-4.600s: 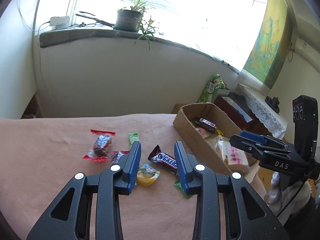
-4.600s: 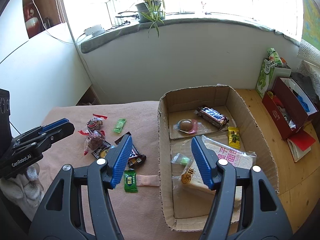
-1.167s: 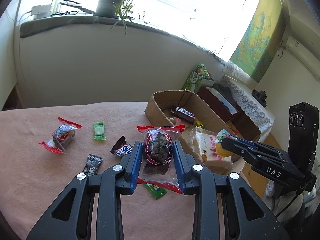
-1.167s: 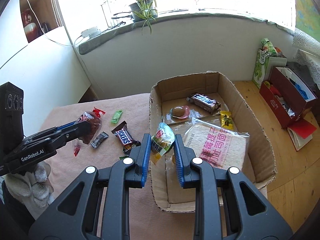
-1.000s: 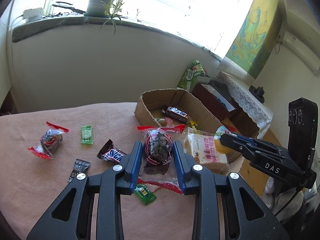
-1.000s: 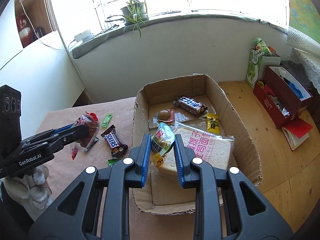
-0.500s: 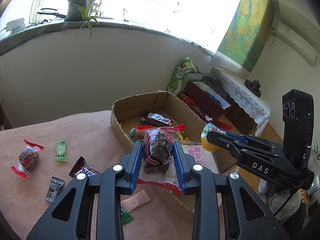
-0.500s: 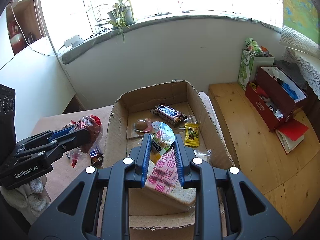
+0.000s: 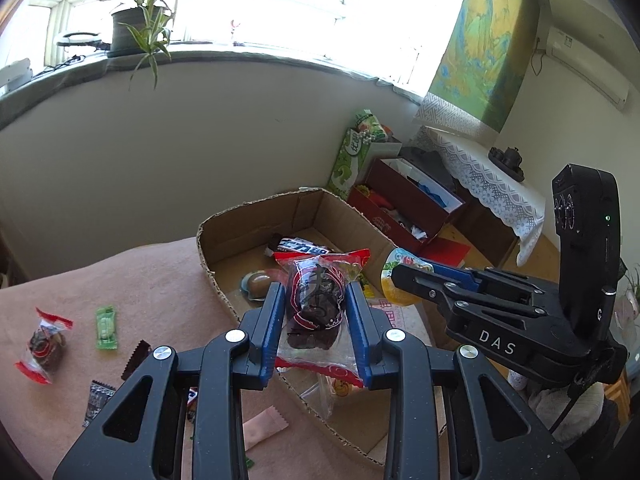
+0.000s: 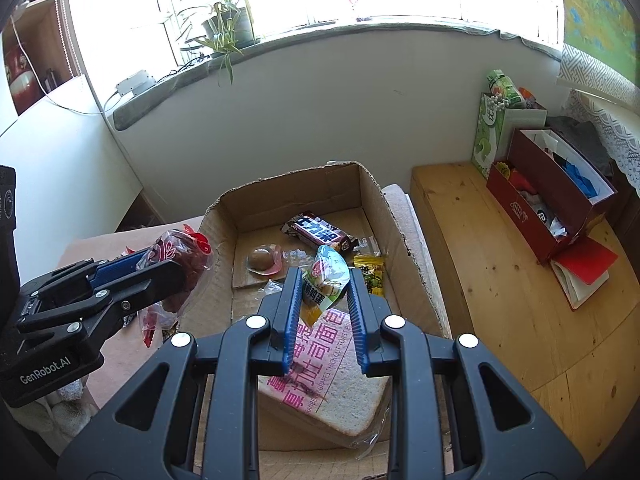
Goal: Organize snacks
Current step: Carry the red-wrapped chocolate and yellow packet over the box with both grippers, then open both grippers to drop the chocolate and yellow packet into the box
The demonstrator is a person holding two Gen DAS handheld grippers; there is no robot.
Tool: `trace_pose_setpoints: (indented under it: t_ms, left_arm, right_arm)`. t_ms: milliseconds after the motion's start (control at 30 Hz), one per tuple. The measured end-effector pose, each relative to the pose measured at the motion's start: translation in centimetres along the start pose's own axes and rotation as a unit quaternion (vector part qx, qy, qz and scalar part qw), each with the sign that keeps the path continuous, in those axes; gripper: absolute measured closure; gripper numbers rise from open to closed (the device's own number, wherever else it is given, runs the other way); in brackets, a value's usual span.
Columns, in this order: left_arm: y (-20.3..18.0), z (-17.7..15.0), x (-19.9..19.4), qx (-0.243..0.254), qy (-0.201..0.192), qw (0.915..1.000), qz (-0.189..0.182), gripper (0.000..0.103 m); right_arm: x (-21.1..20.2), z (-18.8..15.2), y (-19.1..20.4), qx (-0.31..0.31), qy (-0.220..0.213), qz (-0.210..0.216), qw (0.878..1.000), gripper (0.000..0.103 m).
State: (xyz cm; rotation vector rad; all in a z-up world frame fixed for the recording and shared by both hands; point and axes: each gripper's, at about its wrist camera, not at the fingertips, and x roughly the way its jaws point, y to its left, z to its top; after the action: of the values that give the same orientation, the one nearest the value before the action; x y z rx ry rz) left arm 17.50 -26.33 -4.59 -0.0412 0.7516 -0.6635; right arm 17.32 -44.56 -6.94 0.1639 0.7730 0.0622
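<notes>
Both wrist views look steeply down, close above the cardboard box [image 9: 224, 276]: the left from its left rim, the right from its near end [image 10: 224, 208]. Both share its interior.

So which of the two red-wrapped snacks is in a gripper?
The one in the left gripper, held over the box; its twin lies on the cloth.

left gripper [image 9: 316, 300] jaws clamped, right gripper [image 10: 325, 289] jaws clamped

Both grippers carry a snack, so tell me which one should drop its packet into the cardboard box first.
Right. The right gripper holds its green packet above the box interior, over the bread. The left gripper, gripping the red packet, seems nearer the box's side wall.
</notes>
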Motion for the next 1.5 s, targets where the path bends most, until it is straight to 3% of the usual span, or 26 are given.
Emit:
trace_pose_setpoints:
  t_ms: [333,533,667,1167,1267,1500]
  left_arm:
    - [-0.4,-0.1,0.2,0.009,0.002,1.0,0.002,0.072]
    - [-0.6,-0.1,-0.2,0.012,-0.001,0.9999,-0.001,0.063]
    - [-0.6,-0.1,-0.5,0.013,-0.002,0.9999,0.0,0.063]
    - [-0.4,-0.4,-2.8,0.012,-0.017,0.9998,-0.004,0.063]
    - [-0.1,-0.4,-3.5,0.009,-0.022,0.9997,-0.003,0.063]
    - [0.6,-0.7,-5.2,0.003,-0.033,0.9994,0.003,0.063]
  right_arm:
    - [0.5,0.0,-0.2,0.001,0.003,-0.003,1.0,0.079]
    - [0.3,-0.1,-0.3,0.003,-0.001,-0.007,1.0,0.078]
    - [-0.2,-0.2,-0.3,0.003,-0.009,-0.014,1.0,0.056]
    - [-1.6,-0.3,0.8,0.006,-0.011,-0.023,1.0,0.05]
    - [-2.3,-0.4,1.2,0.006,-0.02,-0.027,0.999,0.025]
    - [-3.4,-0.6,3.0,-0.005,-0.025,-0.025,0.999,0.024]
